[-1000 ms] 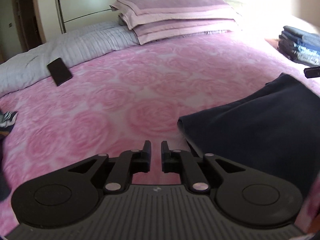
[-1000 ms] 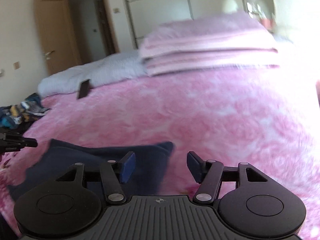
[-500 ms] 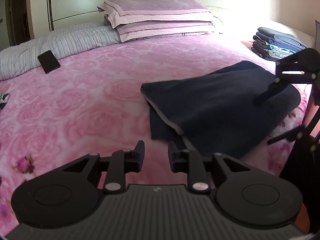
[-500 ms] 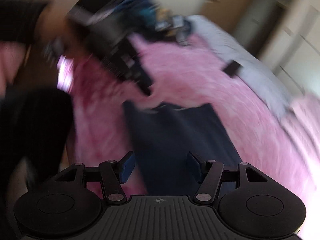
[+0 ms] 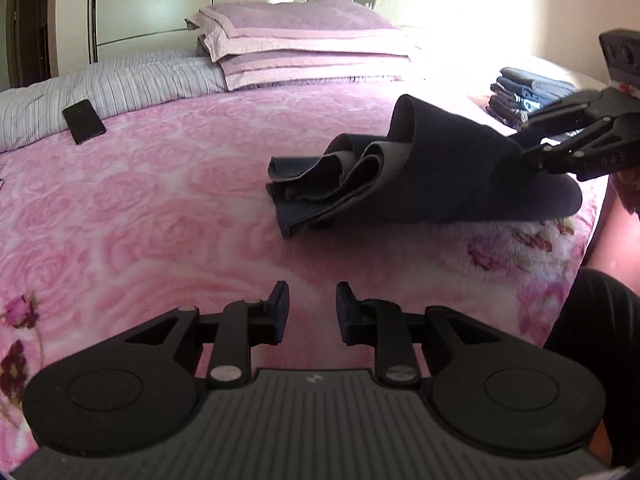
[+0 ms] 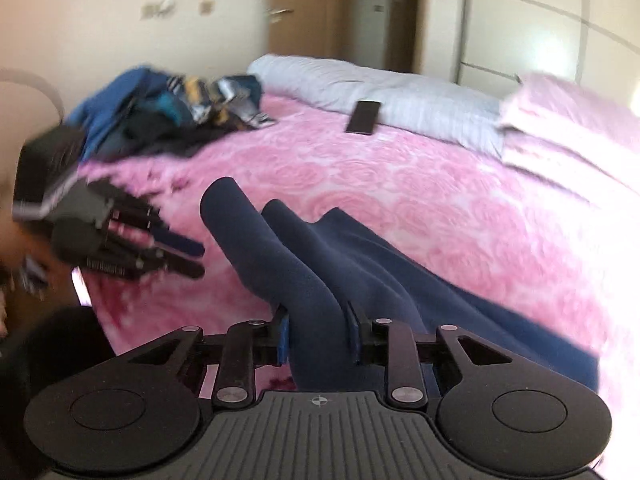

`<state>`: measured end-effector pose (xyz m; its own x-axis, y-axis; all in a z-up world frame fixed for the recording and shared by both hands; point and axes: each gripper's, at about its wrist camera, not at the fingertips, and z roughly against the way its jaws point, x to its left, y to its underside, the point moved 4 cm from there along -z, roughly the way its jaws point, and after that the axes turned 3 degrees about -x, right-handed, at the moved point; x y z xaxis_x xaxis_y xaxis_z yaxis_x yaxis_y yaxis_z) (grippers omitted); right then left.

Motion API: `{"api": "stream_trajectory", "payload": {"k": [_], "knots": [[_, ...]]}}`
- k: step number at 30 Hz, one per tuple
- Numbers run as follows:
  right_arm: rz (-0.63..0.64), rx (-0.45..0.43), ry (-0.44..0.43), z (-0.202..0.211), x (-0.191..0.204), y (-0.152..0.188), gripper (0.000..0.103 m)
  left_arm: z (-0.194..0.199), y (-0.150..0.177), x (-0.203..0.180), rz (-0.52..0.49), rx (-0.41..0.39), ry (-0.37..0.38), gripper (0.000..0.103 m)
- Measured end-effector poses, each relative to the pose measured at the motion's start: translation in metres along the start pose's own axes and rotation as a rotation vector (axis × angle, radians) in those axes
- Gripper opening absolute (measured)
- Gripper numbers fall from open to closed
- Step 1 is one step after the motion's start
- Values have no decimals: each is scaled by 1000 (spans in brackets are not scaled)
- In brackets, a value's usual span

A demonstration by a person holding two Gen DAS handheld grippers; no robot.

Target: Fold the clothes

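Two handheld grippers work over a bed covered by a pink rose-patterned blanket (image 5: 168, 216). A dark navy garment (image 5: 432, 176) lies on the blanket near the bed's edge, its layers bunched into loose folds at the end farther from the right gripper (image 6: 318, 338). Seen from the right wrist camera, a raised fold of the garment (image 6: 316, 308) runs straight between this gripper's two fingers (image 6: 282, 336), whose jaws are closing on it with the cloth filling the gap between the blue pads. The left gripper (image 5: 308, 312) hovers over bare blanket, just short of the garment's bunched end; its fingers stand a narrow way apart with nothing between them and no cloth touching them. Relative to the garment, a black phone (image 5: 84, 121) lies well away toward a striped grey quilt (image 5: 120, 80), stacked pink pillows (image 5: 296, 40) sit beyond at the head of the bed, a pile of folded clothes (image 5: 528, 92) rests behind it, and a heap of loose clothes (image 6: 172, 108) lies at the far side.
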<state>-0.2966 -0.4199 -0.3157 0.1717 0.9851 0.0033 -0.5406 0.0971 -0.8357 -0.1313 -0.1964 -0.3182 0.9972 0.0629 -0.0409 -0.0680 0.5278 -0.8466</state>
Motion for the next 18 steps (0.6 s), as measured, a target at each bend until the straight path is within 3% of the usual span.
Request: {"api": "stream_trajectory", "payload": {"k": [5, 10, 16, 18], "knots": [[-113, -25, -13, 5, -11, 1, 27, -9, -14, 2, -32, -29, -15, 21], [-117, -38, -19, 19, -14, -6, 27, -21, -32, 16, -51, -56, -30, 21], [233, 67, -18, -2, 40, 21, 28, -21, -39, 26, -73, -35, -79, 21], [349, 83, -5, -3, 54, 29, 34, -18, -38, 26, -77, -24, -89, 21]]}}
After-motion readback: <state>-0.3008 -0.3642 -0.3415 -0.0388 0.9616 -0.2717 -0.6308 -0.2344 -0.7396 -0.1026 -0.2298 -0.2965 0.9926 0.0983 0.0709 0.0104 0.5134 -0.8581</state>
